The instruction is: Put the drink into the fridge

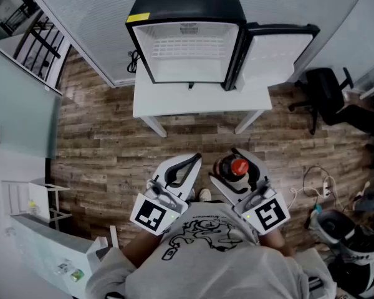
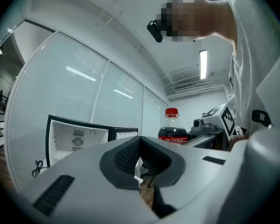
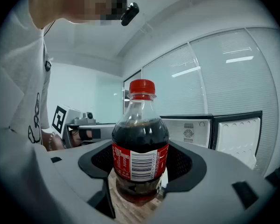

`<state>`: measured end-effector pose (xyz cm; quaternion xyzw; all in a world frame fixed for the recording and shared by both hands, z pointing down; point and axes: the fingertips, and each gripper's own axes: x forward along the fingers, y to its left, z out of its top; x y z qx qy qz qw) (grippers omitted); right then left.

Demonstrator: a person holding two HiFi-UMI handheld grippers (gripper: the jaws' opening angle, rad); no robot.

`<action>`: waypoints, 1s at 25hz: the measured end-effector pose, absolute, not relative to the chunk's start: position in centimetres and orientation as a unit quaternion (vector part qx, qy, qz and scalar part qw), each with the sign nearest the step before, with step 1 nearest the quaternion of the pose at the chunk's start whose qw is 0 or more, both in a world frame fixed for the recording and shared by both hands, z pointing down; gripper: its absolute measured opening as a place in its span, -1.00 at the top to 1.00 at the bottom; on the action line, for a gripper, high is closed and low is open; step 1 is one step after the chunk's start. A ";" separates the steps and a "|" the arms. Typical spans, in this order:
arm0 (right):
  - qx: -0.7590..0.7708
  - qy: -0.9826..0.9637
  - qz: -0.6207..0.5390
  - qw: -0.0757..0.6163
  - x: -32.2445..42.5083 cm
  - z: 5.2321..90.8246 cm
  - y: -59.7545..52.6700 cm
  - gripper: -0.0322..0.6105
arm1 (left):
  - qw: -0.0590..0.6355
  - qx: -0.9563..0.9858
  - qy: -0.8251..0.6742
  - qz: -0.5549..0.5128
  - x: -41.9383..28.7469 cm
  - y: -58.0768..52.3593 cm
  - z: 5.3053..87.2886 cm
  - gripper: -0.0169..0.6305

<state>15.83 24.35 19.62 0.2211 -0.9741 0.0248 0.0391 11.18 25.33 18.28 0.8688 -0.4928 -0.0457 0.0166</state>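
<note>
The right gripper [image 3: 141, 162] is clenched on the drink bottle [image 3: 140, 134]: its two dark pads press on the bottle's sides at the height of the red label. The bottle stands upright between the jaws, with dark drink inside and a red cap [image 1: 239, 166] on top. The left gripper [image 2: 140, 155] is just beside it, and its jaws are closed together with nothing between them. Both grippers are held level in front of the person's grey shirt [image 1: 206, 254], over a wooden floor [image 1: 106, 148]. Further ahead, well apart from the bottle, a small black fridge [image 1: 187, 42] stands on a white table [image 1: 199, 101]. Its door [image 1: 280, 45] is open to the right, and a white wire shelf [image 1: 187, 47] shows inside.
</note>
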 end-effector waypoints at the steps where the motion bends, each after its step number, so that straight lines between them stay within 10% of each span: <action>1: 0.220 -0.975 0.023 0.038 15.9 19.5 24.3 -0.11 | 0.018 0.869 -0.493 -0.044 11.3 25.3 18.3 0.94; 25: 0.189 -0.981 0.035 0.018 18.1 18.8 24.3 -0.11 | 0.025 0.856 -0.515 -0.042 13.8 25.0 19.3 0.94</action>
